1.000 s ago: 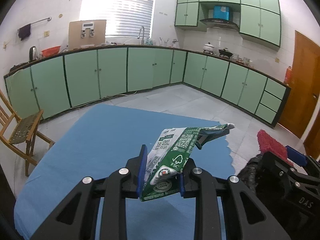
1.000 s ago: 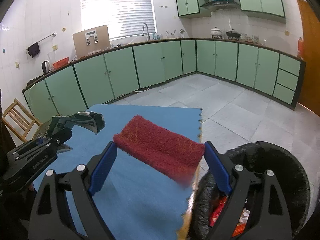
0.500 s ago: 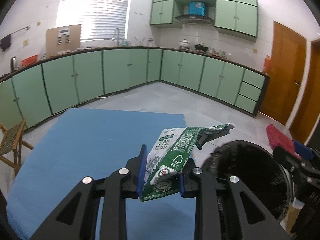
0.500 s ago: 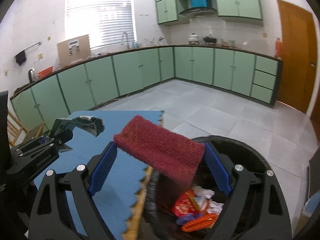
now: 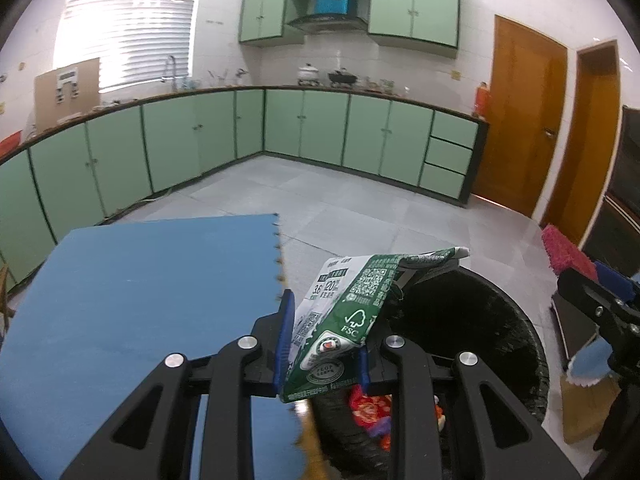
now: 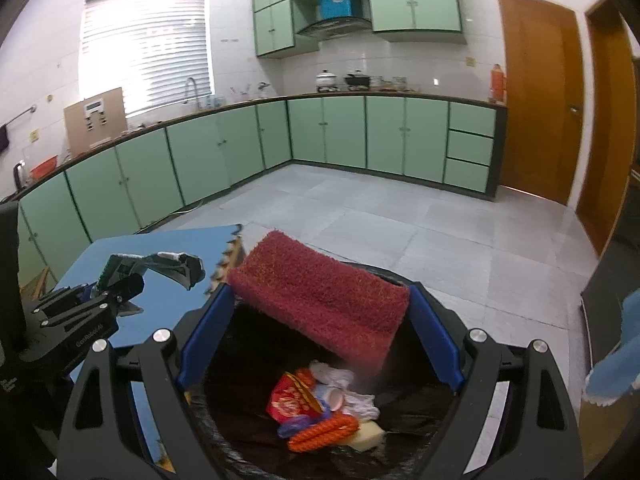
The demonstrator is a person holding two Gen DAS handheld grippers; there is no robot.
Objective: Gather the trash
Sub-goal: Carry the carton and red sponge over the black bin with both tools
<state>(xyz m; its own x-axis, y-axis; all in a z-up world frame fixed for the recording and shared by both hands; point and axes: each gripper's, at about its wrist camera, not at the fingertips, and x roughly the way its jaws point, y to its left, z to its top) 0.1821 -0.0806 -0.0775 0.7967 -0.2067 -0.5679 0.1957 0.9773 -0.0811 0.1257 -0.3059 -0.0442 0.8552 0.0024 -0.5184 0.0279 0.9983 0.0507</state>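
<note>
Green-white carton [image 5: 344,316], red cloth [image 6: 320,296]

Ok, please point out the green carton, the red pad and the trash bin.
green carton [image 5: 352,316], left wrist view, on its printed green side.
red pad [image 6: 320,296], right wrist view, on its fuzzy top face.
trash bin [image 6: 248,360], right wrist view, on its black inner wall.

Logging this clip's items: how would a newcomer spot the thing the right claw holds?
Find the black-lined trash bin beside the blue mat. Above its opening, the right claw grips a fuzzy dark-red pad. It alone hangs clear; other trash lies inside.
</note>
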